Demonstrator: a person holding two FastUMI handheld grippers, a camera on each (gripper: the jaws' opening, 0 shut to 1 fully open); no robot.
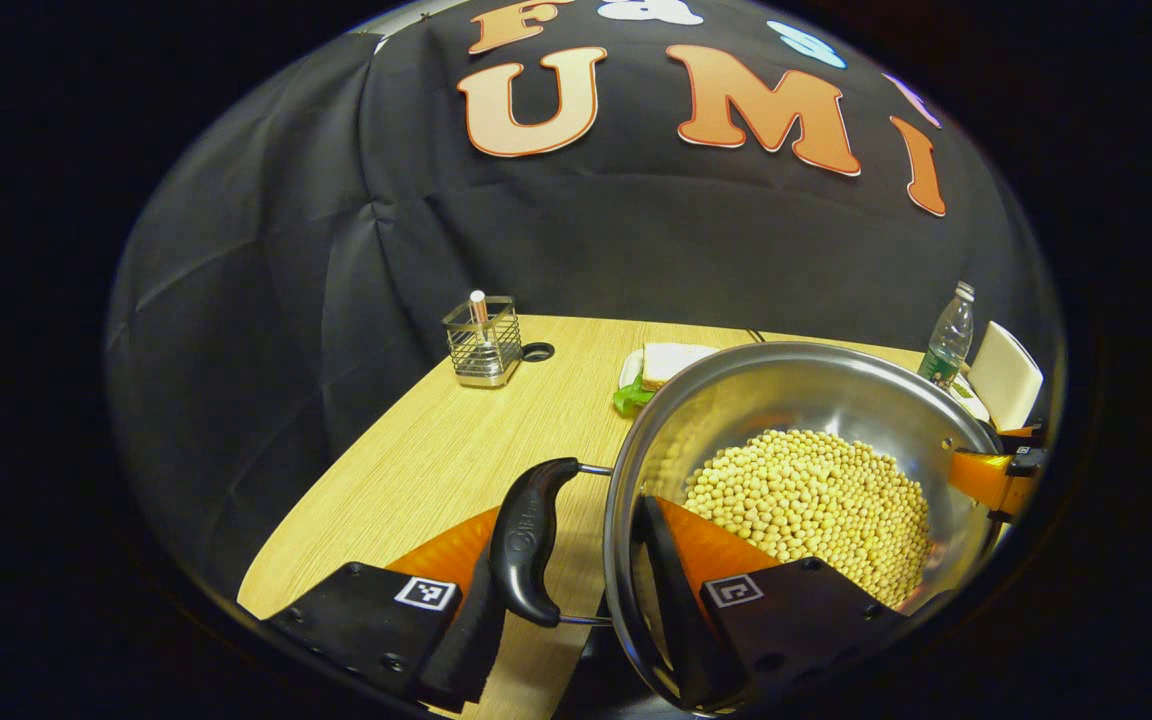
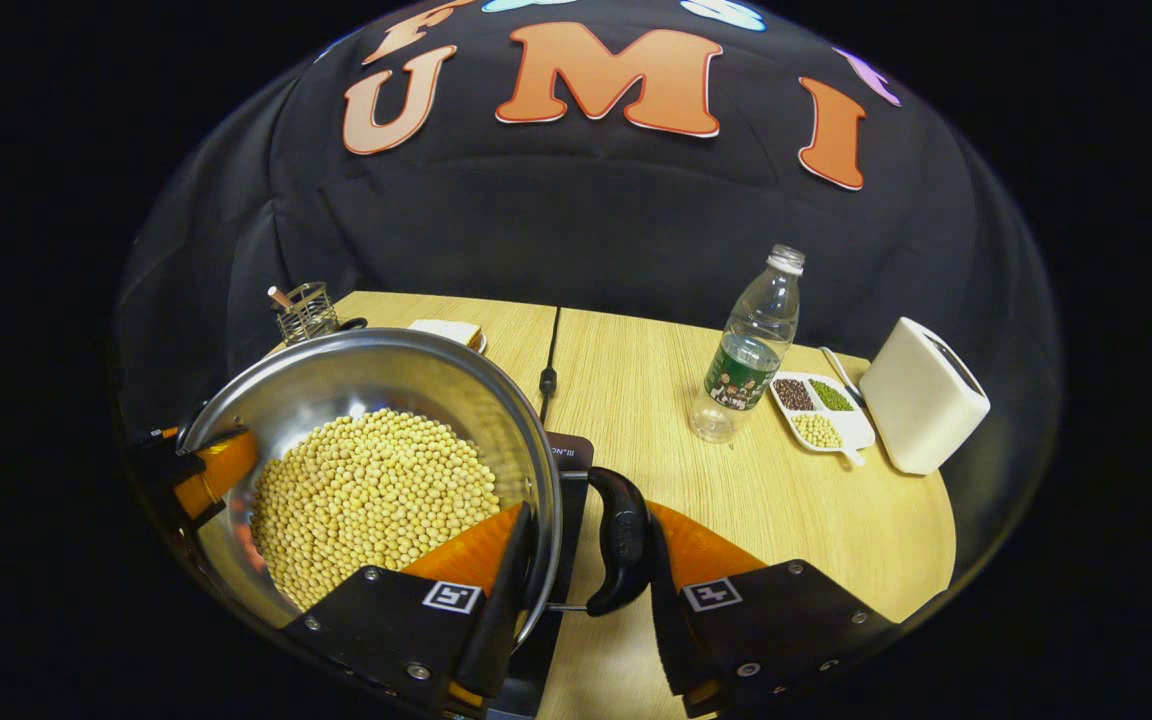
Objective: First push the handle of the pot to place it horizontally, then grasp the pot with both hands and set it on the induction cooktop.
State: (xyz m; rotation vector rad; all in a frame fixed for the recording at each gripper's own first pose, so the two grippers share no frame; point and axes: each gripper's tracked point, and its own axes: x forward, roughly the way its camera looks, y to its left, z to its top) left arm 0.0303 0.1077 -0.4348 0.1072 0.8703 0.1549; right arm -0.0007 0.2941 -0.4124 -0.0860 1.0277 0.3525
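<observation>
Two claws hold a pot full of beans

The pot could tip and spill its beans if one claw lifts faster, or slip if a claw lets go of the thin rim. The left claw is partly closed, with one finger outside the left handle and one inside the pot wall. The right claw grips the same way around the right handle. The pot sits right in front of both claws, over the dark cooktop on the surface.
</observation>
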